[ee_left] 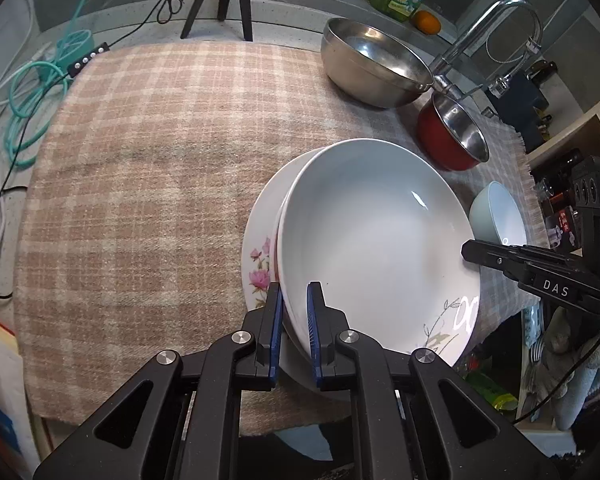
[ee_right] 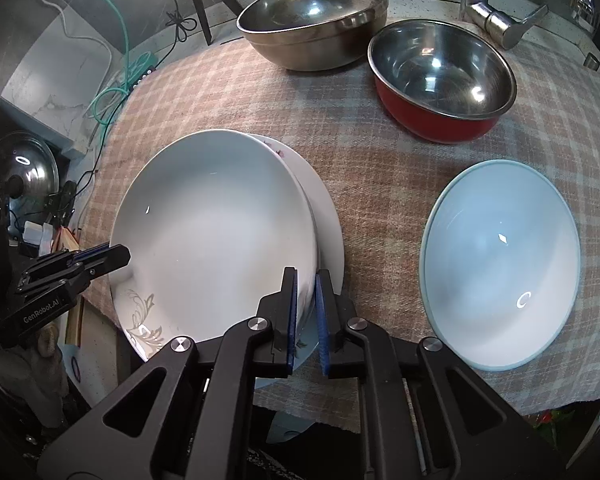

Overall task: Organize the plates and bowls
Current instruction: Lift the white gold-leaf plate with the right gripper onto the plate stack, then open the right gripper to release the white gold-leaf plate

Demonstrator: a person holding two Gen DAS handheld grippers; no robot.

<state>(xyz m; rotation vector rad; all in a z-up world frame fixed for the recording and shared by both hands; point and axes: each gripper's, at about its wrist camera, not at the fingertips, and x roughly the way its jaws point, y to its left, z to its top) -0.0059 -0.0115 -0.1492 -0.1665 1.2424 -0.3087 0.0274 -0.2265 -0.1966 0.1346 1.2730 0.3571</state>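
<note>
Left wrist view: left tool (ee_left: pixel 294 336) pinched narrow on the near rim of a deep white ceramic plate with a grey leaf motif (ee_left: pixel 376 240), at about 6 o'clock on its edge; right tool (ee_left: pixel 470 252) meeting the same rim near 3 o'clock. Right wrist view: right tool (ee_right: pixel 306 312) likewise clamped on that rim, blue pads (ee_right: pixel 292 312) either side of the edge. Two opposed grips, probably for keeping a wide, slippery dish level while seated. Beneath it, offset toward 9 o'clock, a white plate with pink flowers (ee_left: pixel 260 256), lying on the checked beige cloth (ee_left: pixel 140 184) over the desk; stack apparently begun, not yet centred. Waiting elsewhere: pale blue bowl (ee_right: pixel 500 264) at 3 o'clock, red-sided steel bowl (ee_right: pixel 440 80) at 1 o'clock, large steel bowl (ee_right: pixel 312 20) at 12 o'clock.
</note>
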